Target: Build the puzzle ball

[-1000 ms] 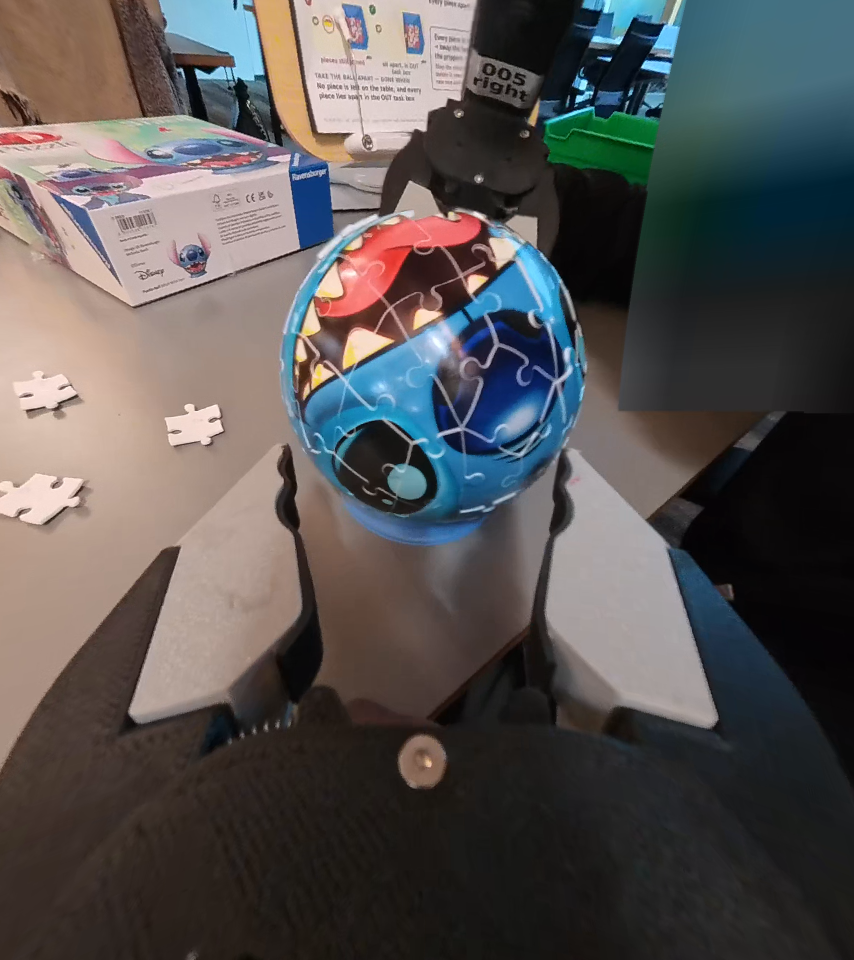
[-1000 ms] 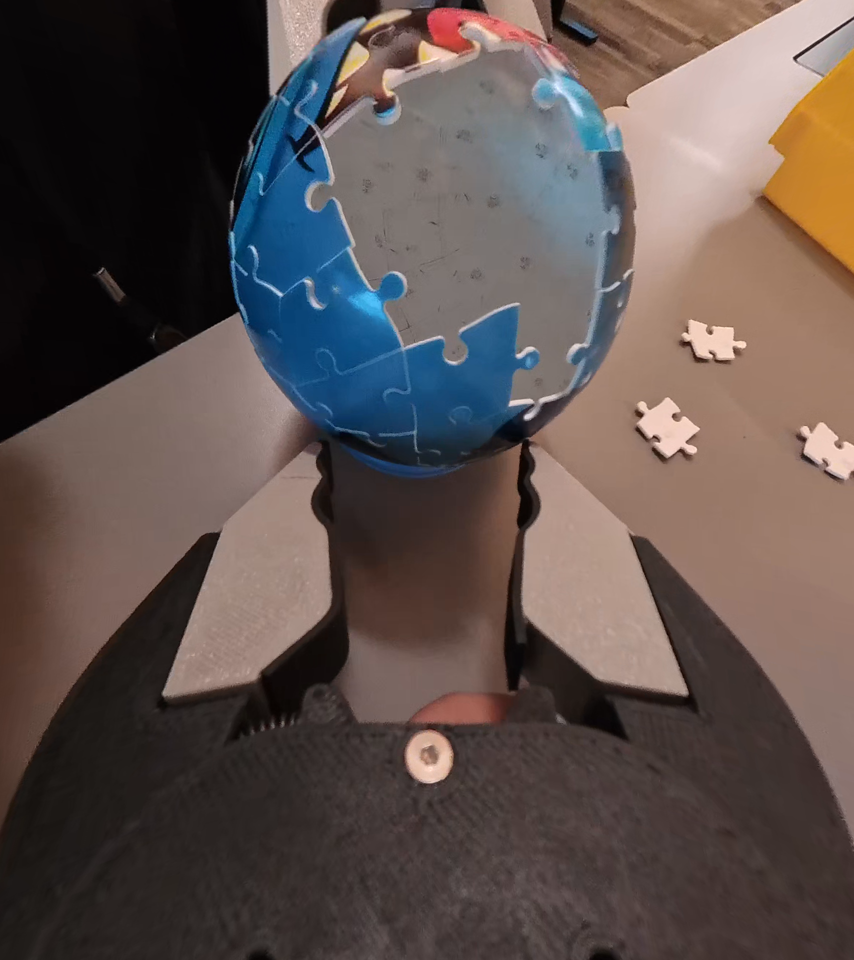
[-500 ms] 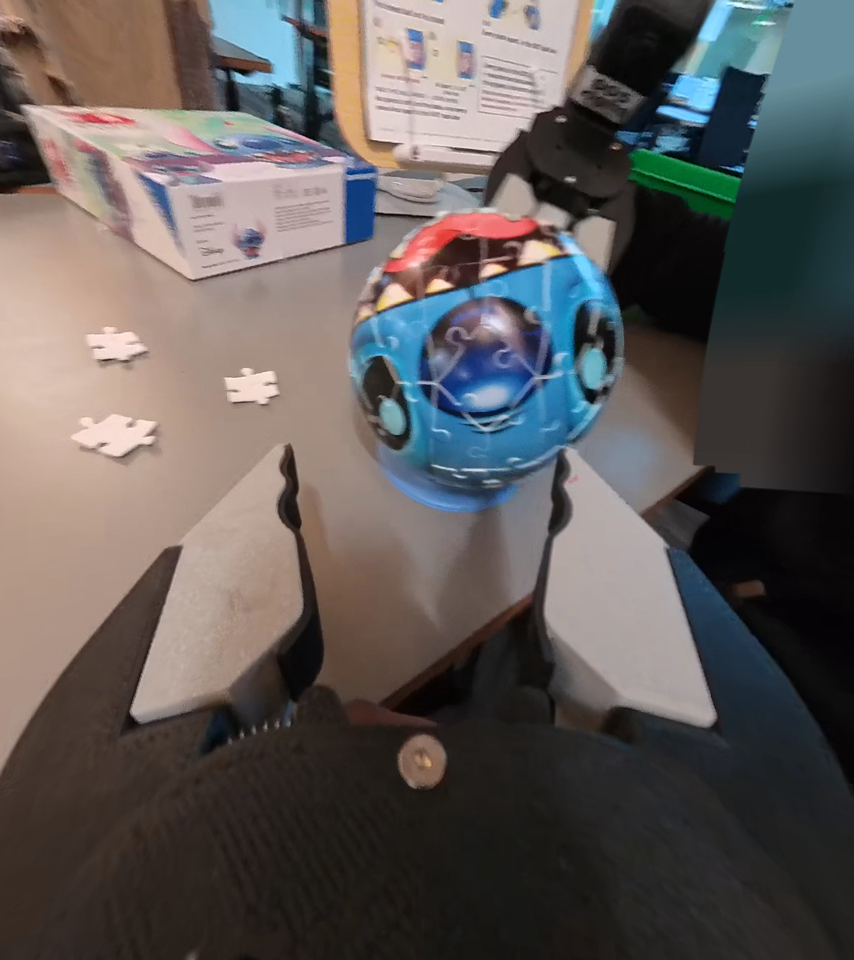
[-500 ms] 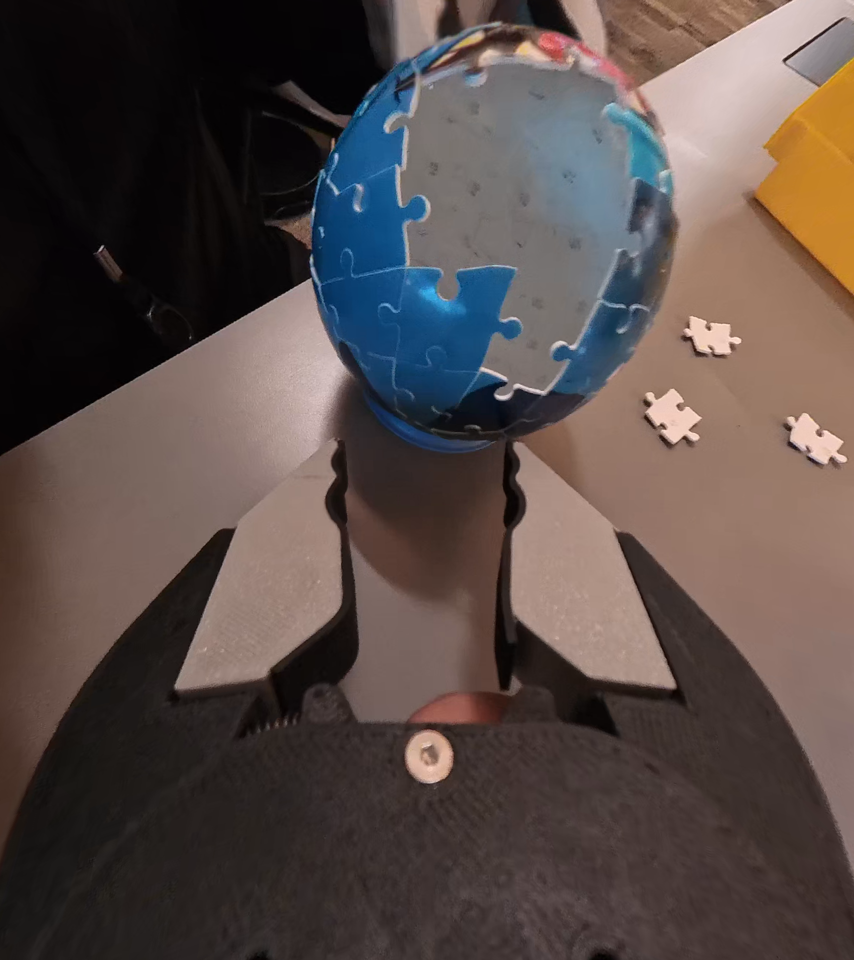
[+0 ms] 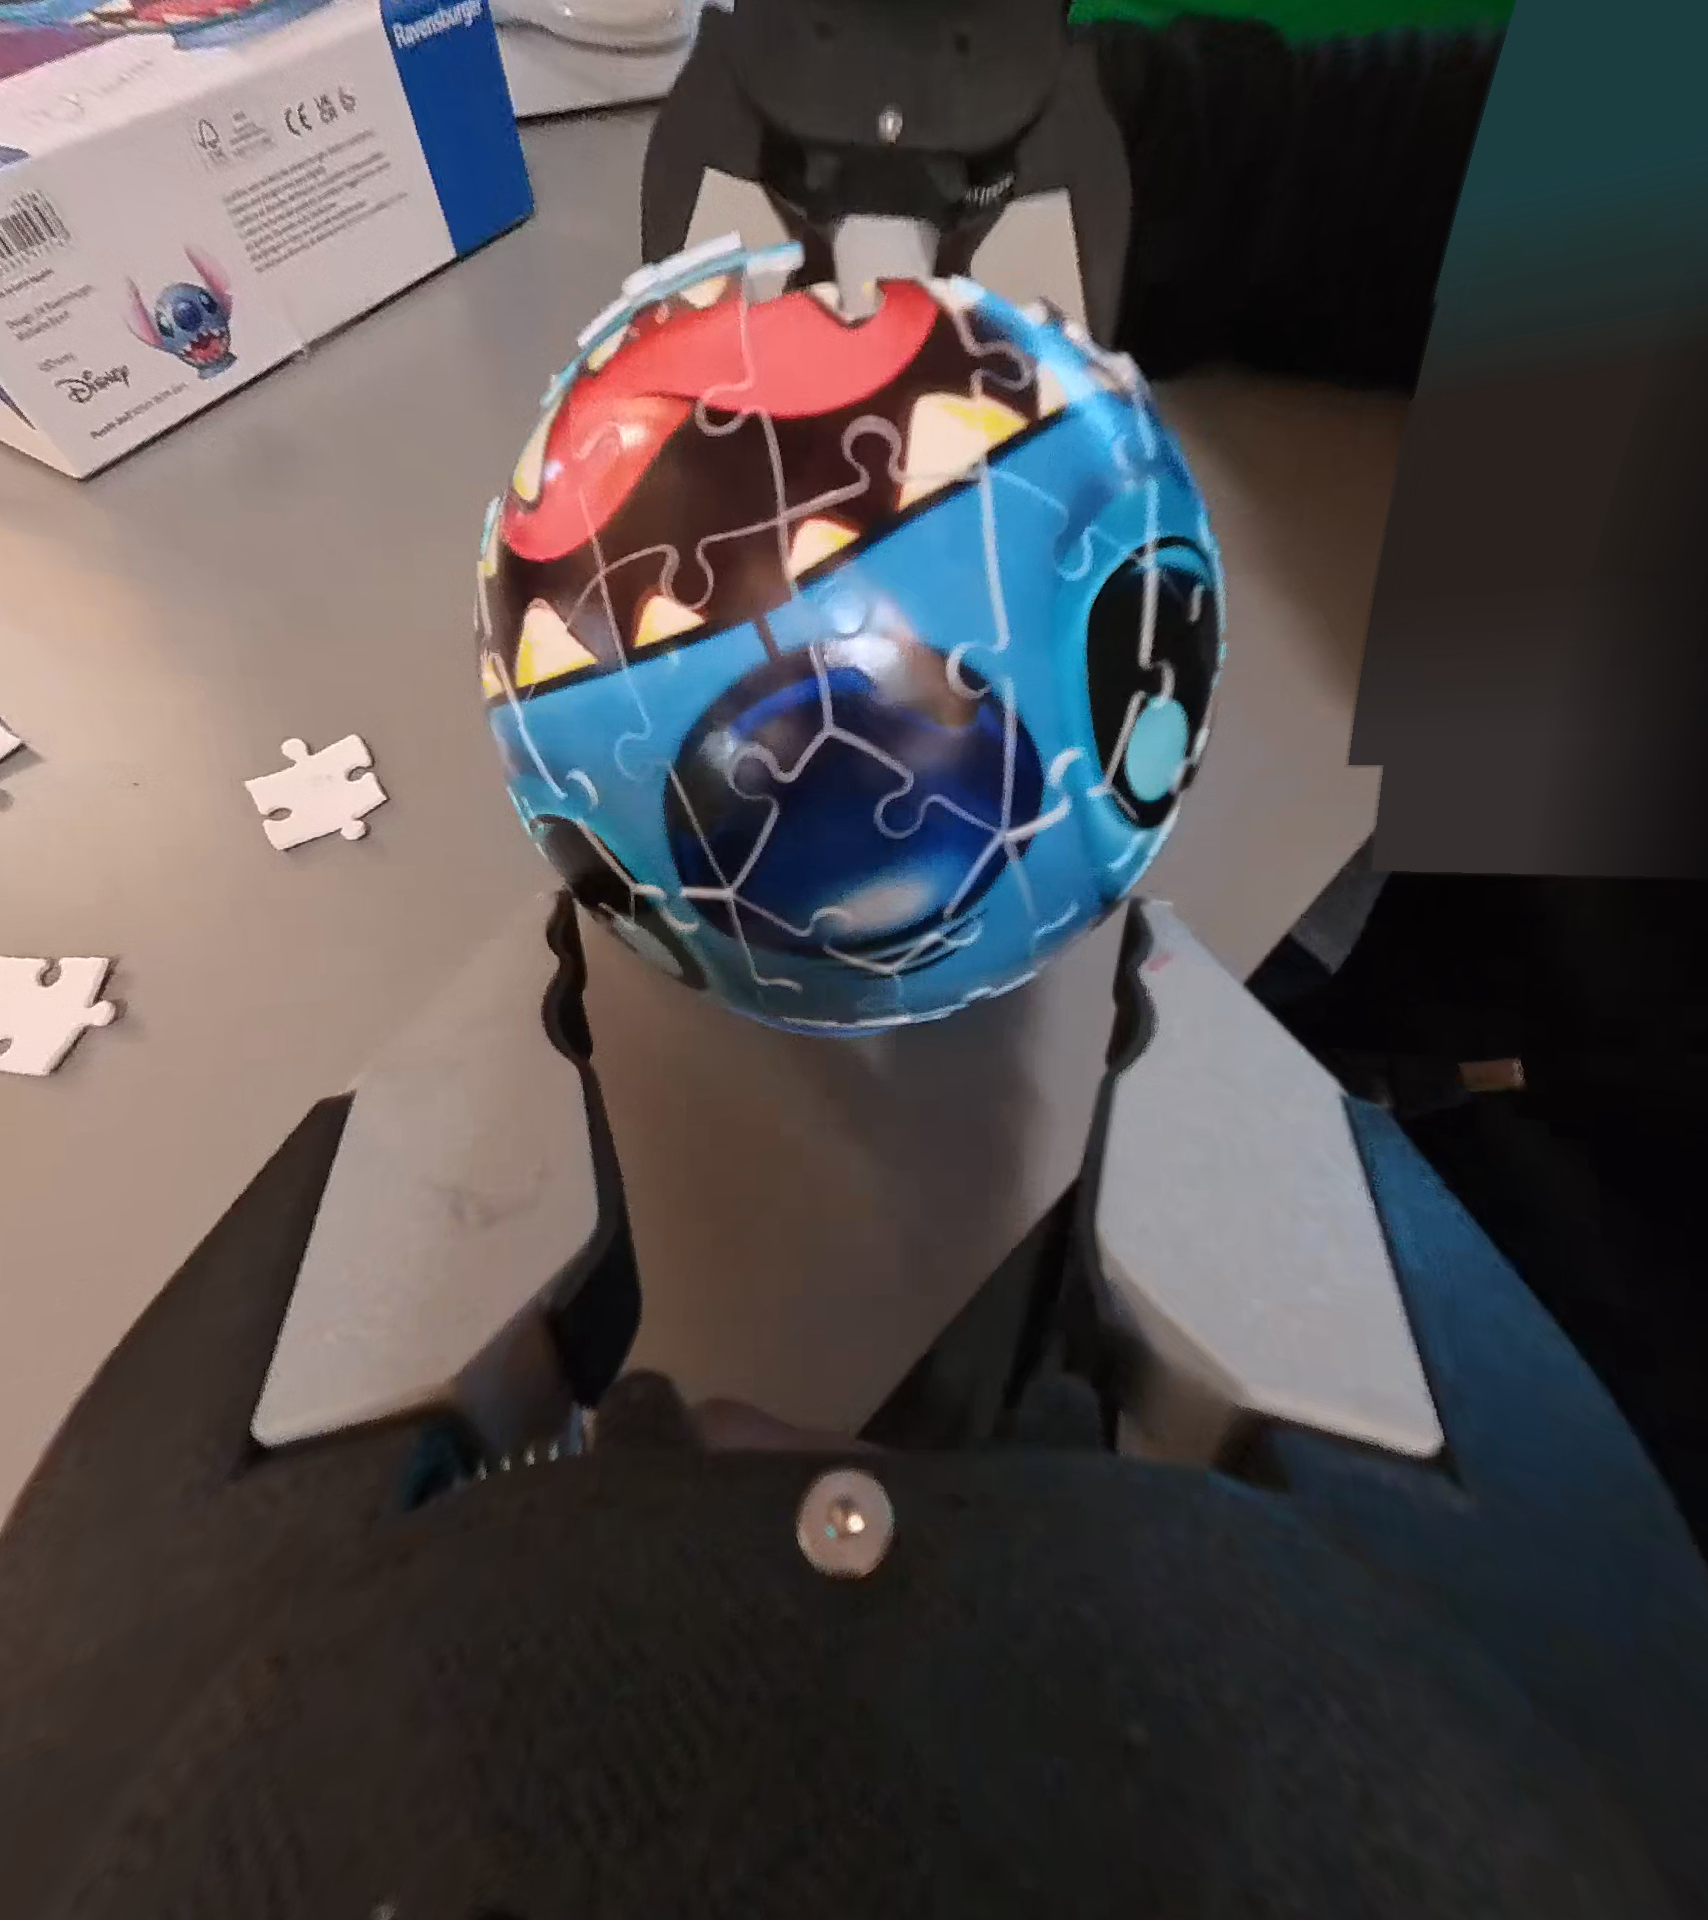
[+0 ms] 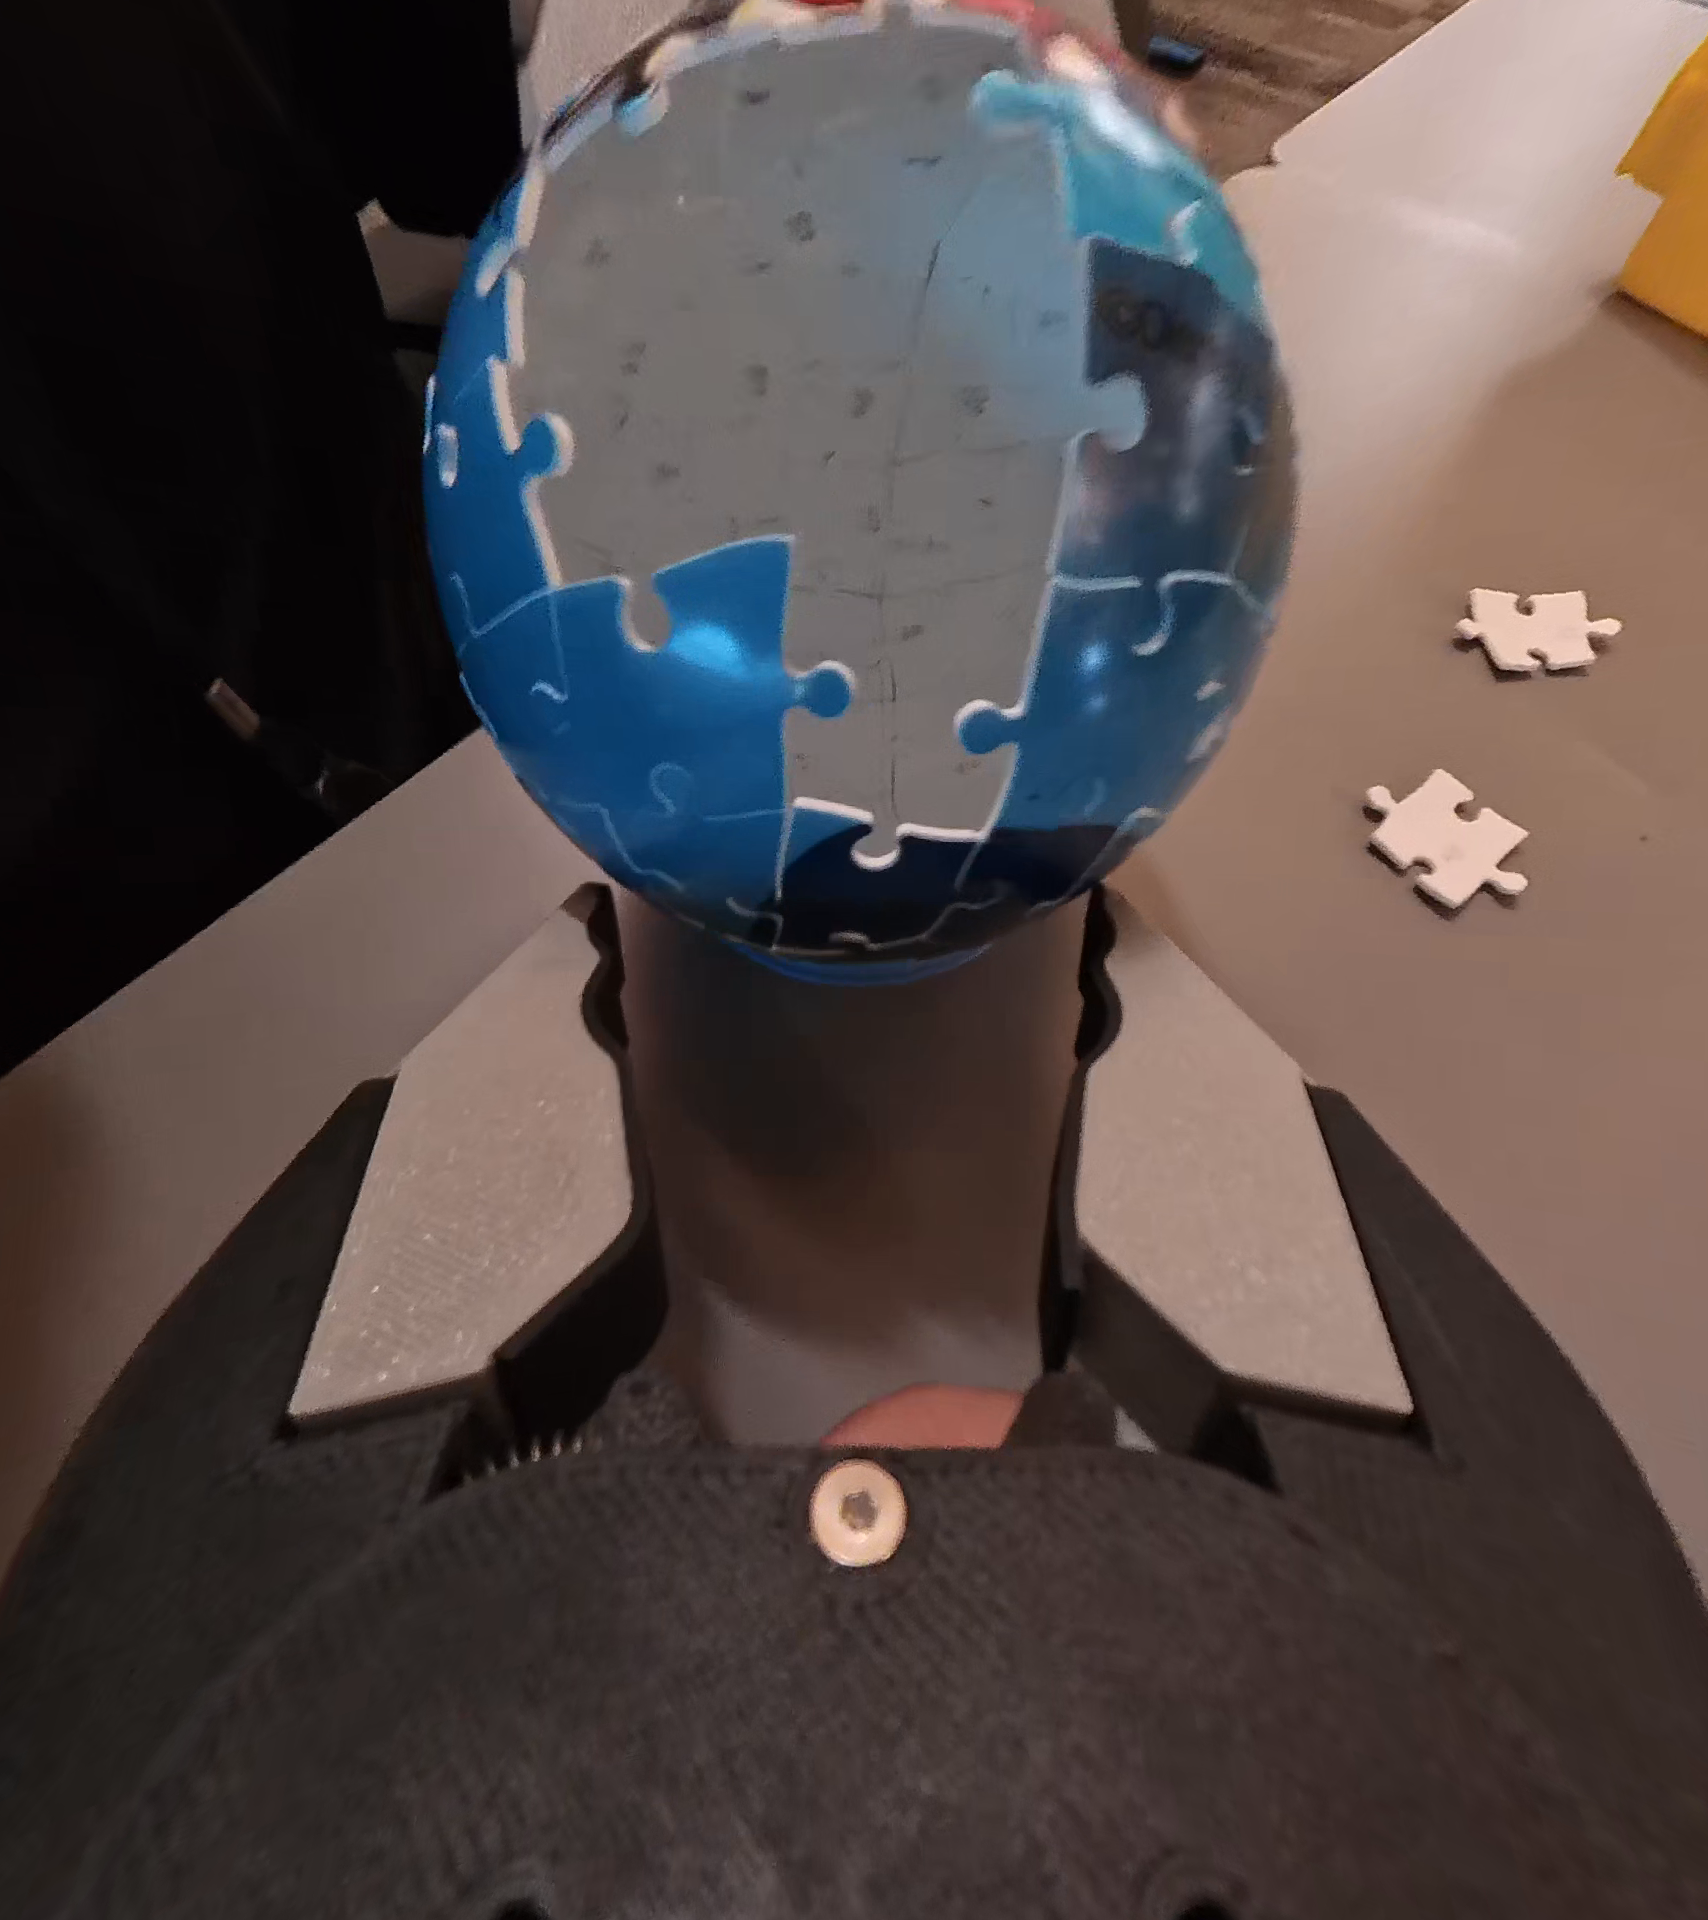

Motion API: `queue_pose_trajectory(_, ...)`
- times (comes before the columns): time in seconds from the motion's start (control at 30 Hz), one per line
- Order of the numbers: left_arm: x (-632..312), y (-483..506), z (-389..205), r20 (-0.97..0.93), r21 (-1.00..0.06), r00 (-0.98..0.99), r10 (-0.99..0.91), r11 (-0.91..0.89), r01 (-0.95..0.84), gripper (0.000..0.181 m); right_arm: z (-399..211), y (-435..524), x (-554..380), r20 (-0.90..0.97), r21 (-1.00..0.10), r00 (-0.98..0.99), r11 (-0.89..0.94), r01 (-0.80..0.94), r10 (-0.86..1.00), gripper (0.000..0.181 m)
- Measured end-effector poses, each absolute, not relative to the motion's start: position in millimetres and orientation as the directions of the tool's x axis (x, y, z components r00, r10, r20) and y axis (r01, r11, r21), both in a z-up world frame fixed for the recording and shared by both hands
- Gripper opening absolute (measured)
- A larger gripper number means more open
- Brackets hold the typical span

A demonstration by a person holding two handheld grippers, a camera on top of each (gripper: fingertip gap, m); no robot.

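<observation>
blue, part-built plastic puzzle ball sits just ahead of the open, empty left gripper; white loose pieces lie to its left. in the right wrist view the open right gripper faces the ball's grey bare gap: steady the ball first, then fetch a piece.

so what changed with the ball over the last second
The puzzle ball has turned on its base, so the dark blue nose now faces the left hand-held gripper, and both hand-held grippers drew back, then closed in again. The right hand-held gripper and the left remain open; three loose pieces stayed put.
</observation>
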State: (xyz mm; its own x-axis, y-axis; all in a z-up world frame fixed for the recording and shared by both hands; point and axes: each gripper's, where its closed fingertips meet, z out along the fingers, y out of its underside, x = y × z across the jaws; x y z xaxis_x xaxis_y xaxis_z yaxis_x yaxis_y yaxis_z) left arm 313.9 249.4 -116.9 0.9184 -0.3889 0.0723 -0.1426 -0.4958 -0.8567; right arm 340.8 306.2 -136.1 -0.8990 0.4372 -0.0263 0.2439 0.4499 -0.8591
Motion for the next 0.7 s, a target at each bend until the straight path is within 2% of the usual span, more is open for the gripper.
queue_pose_trajectory(0.1,313.8,251.8,-122.0,0.057,-0.863,0.913,-0.405,-0.479,-0.159,0.101,-130.1,307.5,340.5,-0.018,-0.874,-0.895,0.428,0.231,0.446,0.085)
queue_pose_trajectory(0.33,310.0,255.0,-131.4,-0.022,-0.869,0.889,-0.458,-0.430,-0.243,0.102,-119.8,310.4,338.8,0.130,-0.863,-0.860,0.483,0.147,0.493,0.086)
queue_pose_trajectory(0.5,308.6,255.2,-131.8,-0.011,-0.880,0.867,-0.499,-0.407,-0.245,0.104,-122.2,312.5,338.9,0.210,-0.832,-0.848,0.544,0.106,0.487,0.081)
queue_pose_trajectory(0.7,298.3,245.6,-115.9,0.025,-0.913,0.867,-0.498,-0.365,-0.183,0.098,-119.6,316.3,340.2,0.211,-0.836,-0.847,0.539,0.102,0.488,0.072)
